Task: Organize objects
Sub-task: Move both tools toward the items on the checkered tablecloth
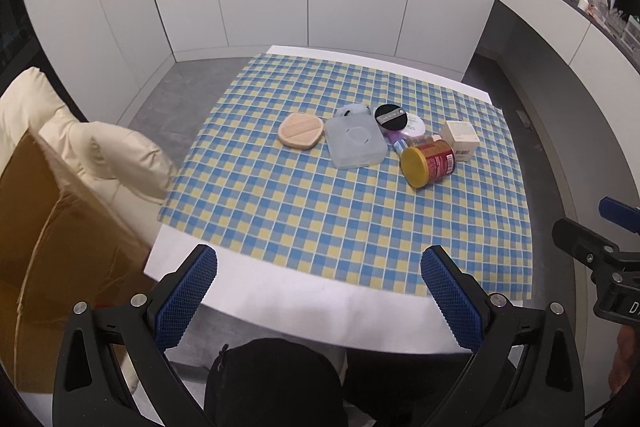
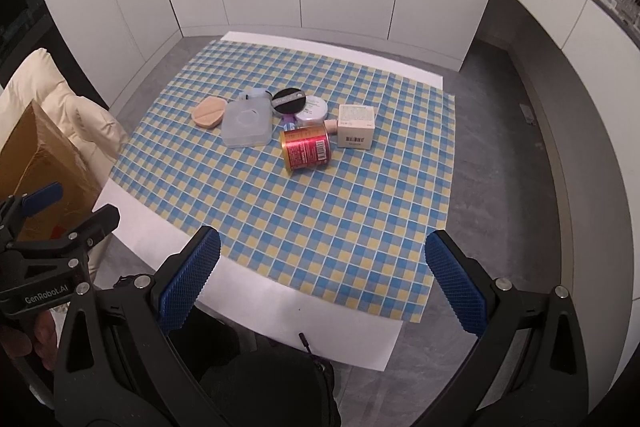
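Because the red can lies on its side on the bench, a bump could roll it; both tongs, left and right, gape wide, holding nothing.

Each black gripper has blue textured pads, silver screws and white "GenRobot.AI" lettering.

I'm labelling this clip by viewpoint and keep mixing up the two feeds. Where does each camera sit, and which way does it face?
Left wrist: on the left tongs, above the table's near edge, facing the checked cloth; own open blue pads frame it, right tongs at the right edge.
Right wrist: on the right tongs, further right, facing likewise; left tongs at the left edge.
Shared: the red can on its side, clear box, white carton, pink puff.
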### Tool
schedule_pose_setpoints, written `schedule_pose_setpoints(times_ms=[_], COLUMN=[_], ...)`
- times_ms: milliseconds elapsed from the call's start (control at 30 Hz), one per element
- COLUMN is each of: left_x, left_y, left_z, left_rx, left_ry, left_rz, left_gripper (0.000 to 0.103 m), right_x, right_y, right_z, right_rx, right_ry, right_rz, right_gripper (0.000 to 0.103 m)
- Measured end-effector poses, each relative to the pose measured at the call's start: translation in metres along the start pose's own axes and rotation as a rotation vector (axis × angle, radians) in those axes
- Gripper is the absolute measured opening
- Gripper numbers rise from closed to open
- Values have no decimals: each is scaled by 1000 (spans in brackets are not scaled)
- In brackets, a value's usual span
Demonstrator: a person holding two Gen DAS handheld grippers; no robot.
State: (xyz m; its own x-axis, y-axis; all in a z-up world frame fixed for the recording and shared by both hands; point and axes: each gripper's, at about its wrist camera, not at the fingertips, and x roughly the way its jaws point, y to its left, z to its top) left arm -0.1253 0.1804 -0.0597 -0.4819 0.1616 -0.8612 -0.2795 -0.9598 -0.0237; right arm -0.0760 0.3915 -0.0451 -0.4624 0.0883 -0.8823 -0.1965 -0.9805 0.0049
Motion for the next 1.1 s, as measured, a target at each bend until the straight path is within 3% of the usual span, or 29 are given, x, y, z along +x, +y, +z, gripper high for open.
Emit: schedule_pose_setpoints(times_ms=[367,900,1100], left_x=[55,117,136], left_y=[-11,5,8], left_z=[20,36,39], left_rx=[14,-3,-3], left_ry=[52,106,120], left_rz=[-3,-10,3], left_gripper=[102,98,98], right_x=[56,122,154], right_y=[-6,3,9], right_z=[25,52,59], right_rx=[14,-37,-59], right_ry=[92,113,131], right_rz=[19,20,16], right_gripper=[103,103,98])
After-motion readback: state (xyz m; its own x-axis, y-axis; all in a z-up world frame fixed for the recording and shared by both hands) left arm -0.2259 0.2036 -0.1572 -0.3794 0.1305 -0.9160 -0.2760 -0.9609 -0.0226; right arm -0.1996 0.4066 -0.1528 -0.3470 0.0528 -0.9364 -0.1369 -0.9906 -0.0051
